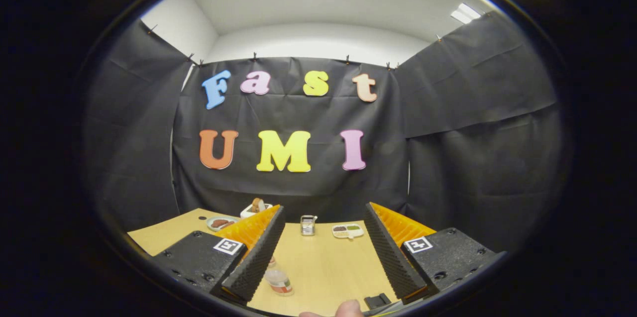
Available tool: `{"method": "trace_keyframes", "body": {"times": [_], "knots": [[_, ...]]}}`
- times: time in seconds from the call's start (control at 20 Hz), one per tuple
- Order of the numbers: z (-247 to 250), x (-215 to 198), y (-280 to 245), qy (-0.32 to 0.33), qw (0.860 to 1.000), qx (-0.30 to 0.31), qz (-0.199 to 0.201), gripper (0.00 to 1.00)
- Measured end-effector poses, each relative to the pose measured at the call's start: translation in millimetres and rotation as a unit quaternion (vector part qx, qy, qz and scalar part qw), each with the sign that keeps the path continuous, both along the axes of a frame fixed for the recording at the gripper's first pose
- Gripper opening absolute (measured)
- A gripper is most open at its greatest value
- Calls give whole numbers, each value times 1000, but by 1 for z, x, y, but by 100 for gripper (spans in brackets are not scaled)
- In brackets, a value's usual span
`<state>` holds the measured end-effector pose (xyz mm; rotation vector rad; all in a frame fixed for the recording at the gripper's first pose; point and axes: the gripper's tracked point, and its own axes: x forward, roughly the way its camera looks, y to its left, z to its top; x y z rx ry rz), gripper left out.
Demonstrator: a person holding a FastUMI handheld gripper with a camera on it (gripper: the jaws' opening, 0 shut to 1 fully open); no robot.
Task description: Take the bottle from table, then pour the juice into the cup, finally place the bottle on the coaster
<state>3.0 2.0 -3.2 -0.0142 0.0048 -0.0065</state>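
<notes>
My gripper (323, 247) is open, its two fingers spread wide above the wooden table (323, 262), nothing between them. A small clear bottle (279, 281) with a red-and-white label stands low on the table, just inside the left finger and partly hidden by it. A small metal-and-glass cup (308, 225) stands beyond the fingers near the table's far edge. I cannot make out a coaster.
A white divided dish (348, 230) with food lies right of the cup. A plate (220, 223) with brown food and a small white container (256, 206) sit at the far left. A small black object (377, 300) and a person's fingertip (347, 309) lie close below.
</notes>
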Motion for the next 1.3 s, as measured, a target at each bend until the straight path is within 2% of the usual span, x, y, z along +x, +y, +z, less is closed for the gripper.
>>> {"method": "trace_keyframes", "body": {"times": [0.35,0.75,1.0,1.3], "knots": [[-14,3,5,13,1000,-5,9,100],[-58,12,20,54,998,-11,39,100],[-118,19,46,103,992,-21,67,100],[-217,29,73,189,977,-13,98,100]]}}
